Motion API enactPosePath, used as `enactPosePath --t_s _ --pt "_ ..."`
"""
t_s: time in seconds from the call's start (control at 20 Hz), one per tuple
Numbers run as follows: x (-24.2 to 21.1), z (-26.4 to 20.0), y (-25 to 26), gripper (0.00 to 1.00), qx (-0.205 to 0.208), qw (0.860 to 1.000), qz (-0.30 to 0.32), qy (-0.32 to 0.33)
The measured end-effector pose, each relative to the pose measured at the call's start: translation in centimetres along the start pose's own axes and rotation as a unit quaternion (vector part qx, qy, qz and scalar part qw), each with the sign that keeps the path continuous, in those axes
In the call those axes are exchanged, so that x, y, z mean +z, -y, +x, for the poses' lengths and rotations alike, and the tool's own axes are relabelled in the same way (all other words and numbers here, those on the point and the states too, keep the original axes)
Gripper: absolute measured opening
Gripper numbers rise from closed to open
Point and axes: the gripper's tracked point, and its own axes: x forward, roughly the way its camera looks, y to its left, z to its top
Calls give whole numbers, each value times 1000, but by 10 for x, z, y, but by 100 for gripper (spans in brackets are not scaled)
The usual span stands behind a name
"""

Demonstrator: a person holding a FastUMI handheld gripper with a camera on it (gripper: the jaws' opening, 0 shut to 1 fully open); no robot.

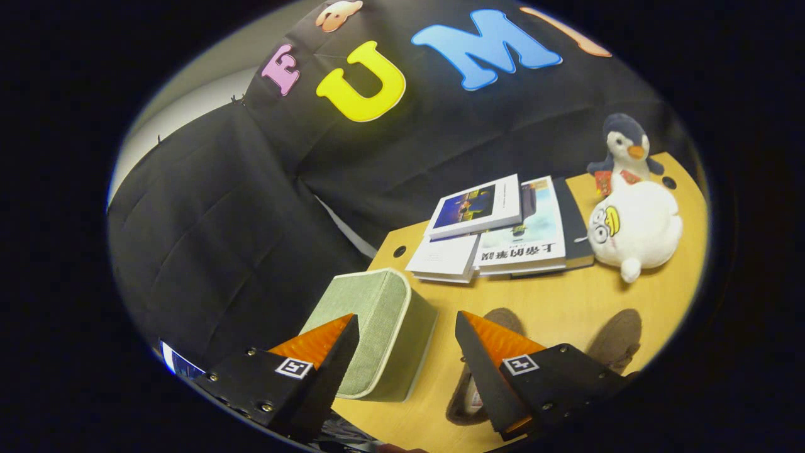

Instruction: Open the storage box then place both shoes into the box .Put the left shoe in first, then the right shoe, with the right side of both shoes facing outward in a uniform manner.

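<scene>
A pale green fabric storage box (377,330) with a light trim stands on the wooden table (566,302), its lid closed. It lies partly between my fingers and just ahead of the left one. Two brown shoes rest on the table to its right: one (497,324) pokes out from behind my right finger, the other (619,336) lies further right, beyond that finger. My gripper (407,327) hovers above the table, open, with nothing held between its fingers.
A stack of books (503,229) lies at the back of the table beyond the shoes. A white plush toy (635,229) and a penguin plush (626,148) sit to the right of the books. Black cloth hangs behind and left of the table.
</scene>
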Motion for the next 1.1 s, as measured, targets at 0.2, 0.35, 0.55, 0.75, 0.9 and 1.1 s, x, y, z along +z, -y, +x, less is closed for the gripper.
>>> enactPosePath --t_s 0.2,0.35,0.55,0.75,0.9,1.1 --pt "-27 31 2 96 57 996 55 -48" --pt "-44 50 -2 96 93 989 86 -81" --pt "-66 80 -11 96 139 974 130 -119" --pt "-76 98 -23 96 192 955 182 -133" --pt "-79 110 -31 96 211 944 209 -143" --pt "-77 109 -34 82 209 937 236 -153"
